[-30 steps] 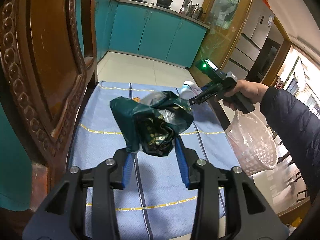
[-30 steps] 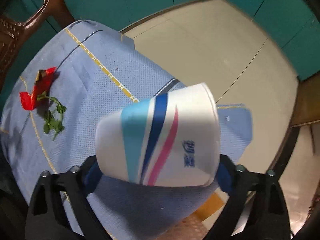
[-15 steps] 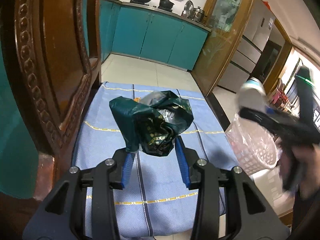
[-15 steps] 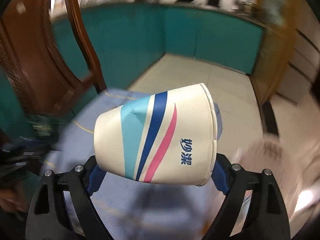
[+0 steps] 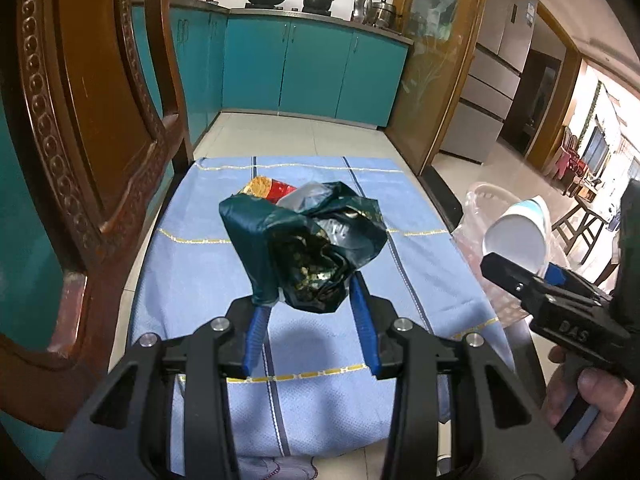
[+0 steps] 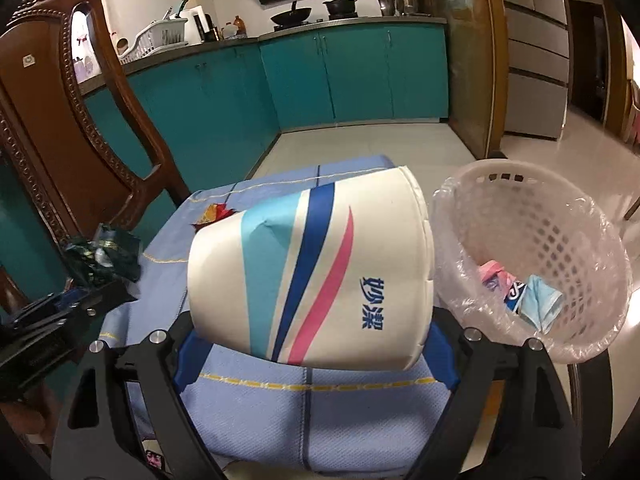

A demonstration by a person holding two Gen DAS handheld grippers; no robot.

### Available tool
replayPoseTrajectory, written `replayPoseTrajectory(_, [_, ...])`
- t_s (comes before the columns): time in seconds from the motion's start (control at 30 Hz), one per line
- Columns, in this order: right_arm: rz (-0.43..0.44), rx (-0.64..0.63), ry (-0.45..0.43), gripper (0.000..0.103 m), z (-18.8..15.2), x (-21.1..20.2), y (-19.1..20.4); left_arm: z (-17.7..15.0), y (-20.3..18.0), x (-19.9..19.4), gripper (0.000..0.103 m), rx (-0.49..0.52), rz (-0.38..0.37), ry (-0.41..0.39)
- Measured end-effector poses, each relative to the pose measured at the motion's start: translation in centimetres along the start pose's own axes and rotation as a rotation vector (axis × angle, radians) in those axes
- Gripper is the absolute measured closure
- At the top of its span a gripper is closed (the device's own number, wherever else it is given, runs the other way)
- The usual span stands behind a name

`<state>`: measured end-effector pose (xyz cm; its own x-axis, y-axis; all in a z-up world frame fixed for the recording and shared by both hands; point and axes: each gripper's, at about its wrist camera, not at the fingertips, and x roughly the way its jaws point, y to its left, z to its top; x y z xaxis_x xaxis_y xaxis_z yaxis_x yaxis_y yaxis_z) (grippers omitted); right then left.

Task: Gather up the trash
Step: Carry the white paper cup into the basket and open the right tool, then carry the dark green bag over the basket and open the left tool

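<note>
A crumpled dark green foil wrapper (image 5: pixel 308 248) hangs above the blue cloth (image 5: pixel 192 276), and my left gripper (image 5: pixel 310 300) is shut on it. A white paper cup (image 6: pixel 316 280) with blue, teal and pink stripes lies sideways between the blue pads of my right gripper (image 6: pixel 314 328), which is shut on it. In the left wrist view the cup (image 5: pixel 516 236) is at the right, over the basket's near side. The white plastic basket (image 6: pixel 540 208), lined with a clear bag, stands right of the cloth. Red and gold wrappers (image 5: pixel 268 190) lie on the cloth behind the green wrapper.
A carved wooden chair back (image 5: pixel 80 128) rises close on the left. Some paper scraps (image 6: pixel 520 292) lie in the basket. Teal kitchen cabinets (image 5: pixel 304 72) and a tiled floor are beyond the cloth. A person's hand (image 5: pixel 588 396) holds the right gripper's handle.
My right gripper carried the cup from the far end of the cloth round to the near right beside the basket, rolling as it went. The left gripper shifted slightly with the green wrapper still held.
</note>
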<state>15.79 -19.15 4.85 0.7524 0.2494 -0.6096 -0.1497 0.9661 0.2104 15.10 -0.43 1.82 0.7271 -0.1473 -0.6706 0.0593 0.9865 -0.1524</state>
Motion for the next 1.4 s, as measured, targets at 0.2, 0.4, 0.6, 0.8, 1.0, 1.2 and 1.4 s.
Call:
replayPoseTrajectory(0.2, [0.004, -0.039, -0.005, 0.017, -0.4, -0.5, 0.9, 0.0, -0.2, -0.2, 0.063, 0.008, 0.006, -0.007])
replayPoseTrajectory(0.4, [0.005, -0.055, -0.001, 0.017, -0.5, -0.4, 1.2, -0.1, 0.1, -0.1, 0.063, 0.001, 0.009, -0.001])
replayPoseTrajectory(0.6, [0.011, -0.072, 0.01, 0.017, -0.6, -0.1, 1.6, -0.2, 0.4, -0.4, 0.063, -0.004, 0.009, -0.004])
replayPoseTrajectory(0.8, [0.01, -0.068, -0.029, 0.017, -0.1, -0.9, 1.3, -0.2, 0.5, -0.5, 0.063, -0.009, 0.004, -0.006])
replayPoseTrajectory(1.0, [-0.151, 0.058, -0.195, 0.016, 3.6, -4.3, -6.5, -0.2, 0.5, -0.5, 0.063, -0.012, 0.0, -0.002])
replayPoseTrajectory(1.2, [-0.266, 0.198, -0.098, 0.003, 4.1, -2.8, -14.1, -0.3, 0.0, 0.1, 0.063, 0.002, -0.013, 0.007])
replayPoseTrajectory(1.4, [-0.184, 0.427, -0.388, 0.003, 3.5, -9.5, -16.8, -0.8, -2.8, 0.5, 0.063, 0.058, -0.049, 0.014])
